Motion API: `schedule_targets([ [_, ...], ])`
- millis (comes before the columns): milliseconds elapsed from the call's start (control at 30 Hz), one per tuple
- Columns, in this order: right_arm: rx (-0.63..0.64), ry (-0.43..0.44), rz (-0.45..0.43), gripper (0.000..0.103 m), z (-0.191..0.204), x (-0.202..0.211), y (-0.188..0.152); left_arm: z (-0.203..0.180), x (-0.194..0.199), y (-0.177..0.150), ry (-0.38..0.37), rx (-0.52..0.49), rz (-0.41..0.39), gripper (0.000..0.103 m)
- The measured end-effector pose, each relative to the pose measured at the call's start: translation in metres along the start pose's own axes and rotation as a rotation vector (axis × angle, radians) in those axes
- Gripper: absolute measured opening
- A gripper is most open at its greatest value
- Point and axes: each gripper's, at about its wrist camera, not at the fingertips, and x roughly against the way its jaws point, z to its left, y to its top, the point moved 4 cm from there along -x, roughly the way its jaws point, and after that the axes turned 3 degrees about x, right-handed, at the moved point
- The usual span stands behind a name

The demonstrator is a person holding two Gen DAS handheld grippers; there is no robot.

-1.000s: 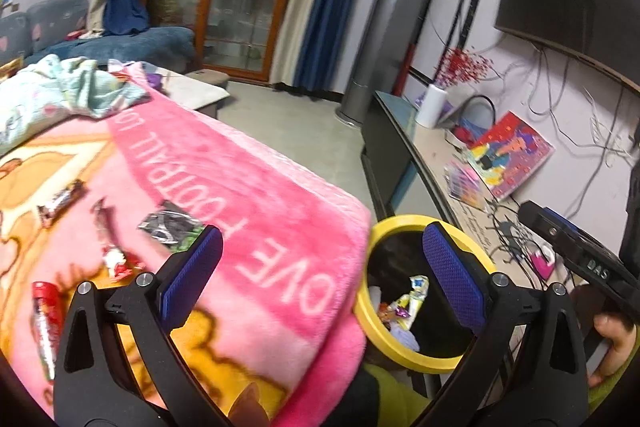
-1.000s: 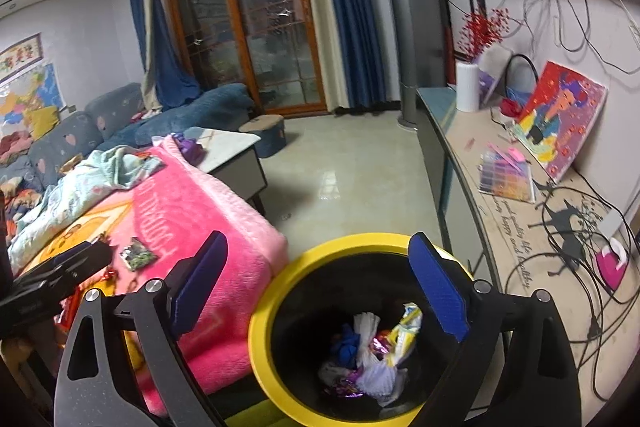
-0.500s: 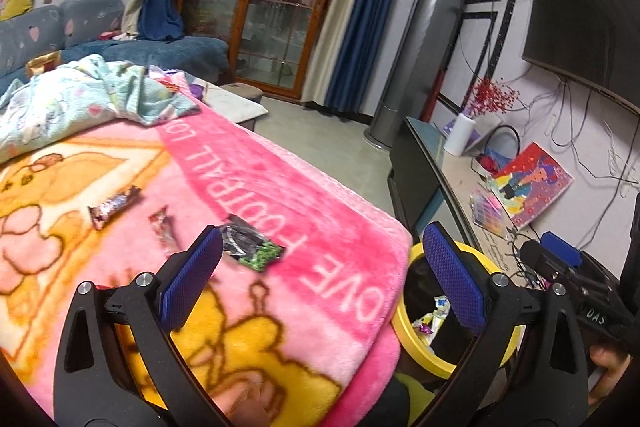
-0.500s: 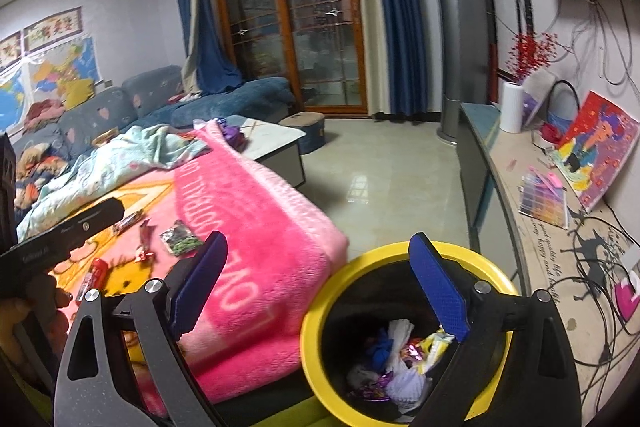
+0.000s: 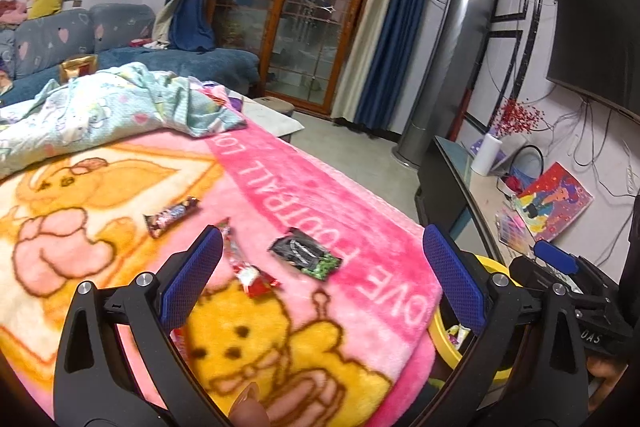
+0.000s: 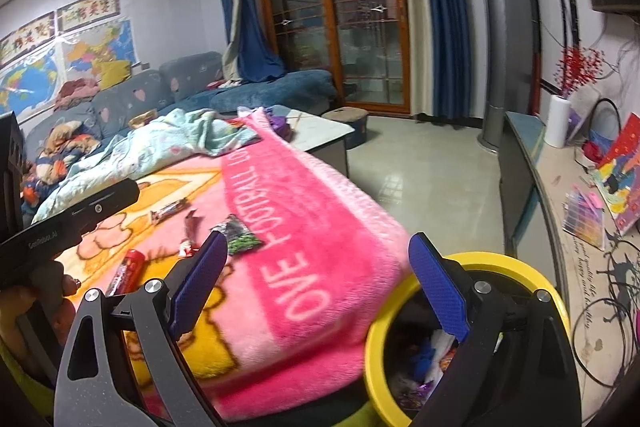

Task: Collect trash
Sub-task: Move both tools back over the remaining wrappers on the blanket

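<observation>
Four bits of trash lie on the pink blanket (image 5: pixel 344 187): a black-and-green wrapper (image 5: pixel 306 254), a red-and-white candy wrapper (image 5: pixel 244 265), a dark candy bar wrapper (image 5: pixel 171 217) farther off, and a red tube (image 6: pixel 127 270) nearest the person. The yellow bin (image 6: pixel 472 261), already holding scraps, stands just beside the blanket's edge. The left tool (image 5: pixel 320 267) hangs spread wide and empty above the wrappers; the right tool (image 6: pixel 316 279) is spread too, over the bin. Looks like a fresh pick is starting: lower the left one and pinch a wrapper.
</observation>
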Motion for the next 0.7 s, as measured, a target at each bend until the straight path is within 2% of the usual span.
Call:
schedule_targets([
  [400, 0.075, 0.106, 0.026, 0.089, 0.057, -0.034, 0.006, 0.05, 0.017, 0.005, 0.081, 0.063, -0.019, 0.092],
  [700, 0.132, 0.172, 0.096, 0.089, 0.095, -0.067, -0.004, 0.092, 0.027, -0.004, 0.144, 0.111, 0.001, 0.092],
])
